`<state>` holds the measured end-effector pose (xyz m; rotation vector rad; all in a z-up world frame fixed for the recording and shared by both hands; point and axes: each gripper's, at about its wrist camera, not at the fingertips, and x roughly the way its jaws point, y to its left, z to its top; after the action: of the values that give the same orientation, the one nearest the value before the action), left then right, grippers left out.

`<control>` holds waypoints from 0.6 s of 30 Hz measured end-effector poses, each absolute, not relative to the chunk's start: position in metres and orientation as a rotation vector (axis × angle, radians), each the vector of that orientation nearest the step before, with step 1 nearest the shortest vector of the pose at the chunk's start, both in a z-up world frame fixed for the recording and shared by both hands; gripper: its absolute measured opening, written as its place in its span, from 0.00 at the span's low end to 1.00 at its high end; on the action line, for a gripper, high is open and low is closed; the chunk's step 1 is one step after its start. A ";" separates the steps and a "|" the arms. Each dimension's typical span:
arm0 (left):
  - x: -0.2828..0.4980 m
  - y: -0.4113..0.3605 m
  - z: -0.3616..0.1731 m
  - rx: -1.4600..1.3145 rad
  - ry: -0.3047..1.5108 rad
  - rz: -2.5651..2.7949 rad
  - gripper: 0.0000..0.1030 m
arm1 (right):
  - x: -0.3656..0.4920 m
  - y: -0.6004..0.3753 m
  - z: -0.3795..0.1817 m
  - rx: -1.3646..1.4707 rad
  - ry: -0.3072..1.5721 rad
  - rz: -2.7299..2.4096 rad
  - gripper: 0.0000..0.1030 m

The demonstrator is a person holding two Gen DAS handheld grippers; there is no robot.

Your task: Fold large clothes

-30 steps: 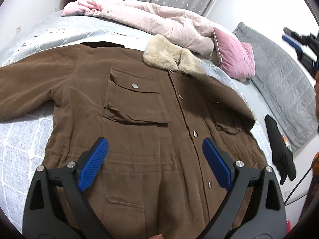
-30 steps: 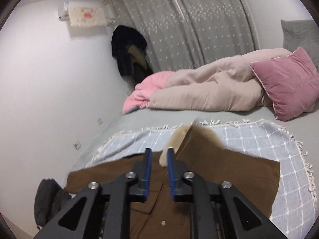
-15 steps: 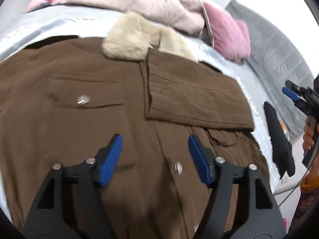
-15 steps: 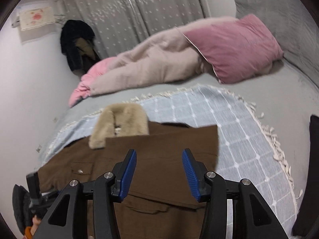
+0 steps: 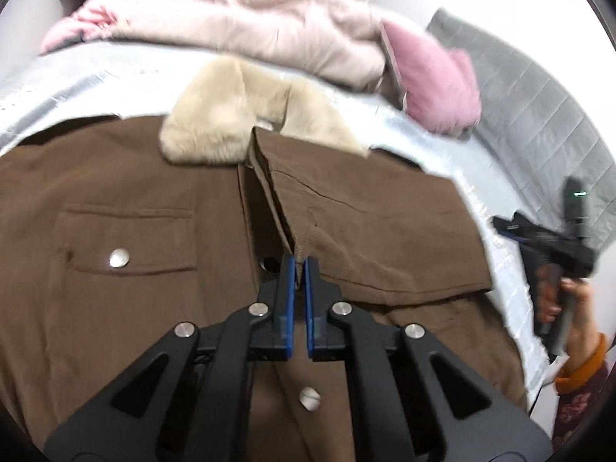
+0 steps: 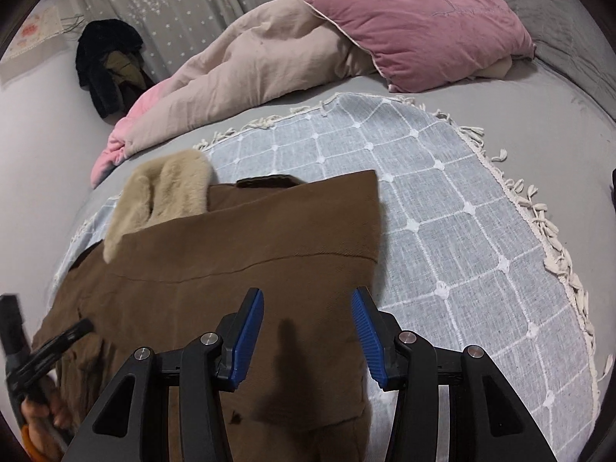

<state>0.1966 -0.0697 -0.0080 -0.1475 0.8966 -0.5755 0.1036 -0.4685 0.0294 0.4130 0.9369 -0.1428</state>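
A brown coat with a beige fur collar lies front-up on the bed. One sleeve is folded across its chest. My left gripper is shut, its tips pinching the lower corner of that sleeve's cuff beside the button placket. In the right wrist view the coat fills the lower left. My right gripper hovers open over the coat's folded edge, with nothing pressed between its pads. A hand holds the right gripper at the bed's right side.
A pale blue checked throw with a fringe lies under the coat. Behind it are a beige duvet, a pink pillow and a grey quilted cushion. Dark clothes hang by the curtain.
The left gripper moved up the coat toward the collar and its jaws went from wide open to shut at the cuff. The right gripper opened, came down and swung toward the coat's edge.
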 end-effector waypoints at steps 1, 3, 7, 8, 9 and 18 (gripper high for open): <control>0.190 -0.069 -0.006 -0.139 0.898 -0.567 0.05 | 0.106 -0.472 0.027 0.415 0.935 -0.153 0.47; 0.174 -0.072 -0.012 -0.023 0.969 -0.479 0.06 | 0.109 -0.480 0.022 0.429 0.932 -0.168 0.49; 0.187 -0.072 -0.037 0.031 1.086 -0.460 0.20 | 0.121 -0.501 0.008 0.510 0.934 -0.172 0.51; 0.196 -0.069 -0.038 0.004 1.082 -0.466 0.36 | 0.126 -0.506 0.003 0.548 0.932 -0.160 0.51; 0.208 -0.067 -0.038 -0.035 1.070 -0.480 0.44 | 0.130 -0.510 -0.001 0.588 0.931 -0.142 0.51; 0.284 -0.093 -0.071 -0.038 1.003 -0.454 0.12 | 0.174 -0.517 -0.022 0.697 0.874 -0.088 0.07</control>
<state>0.2838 -0.0927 -0.0715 -0.0377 1.0034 -0.4543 0.1736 -0.5169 -0.0217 0.6971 0.8743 -0.0881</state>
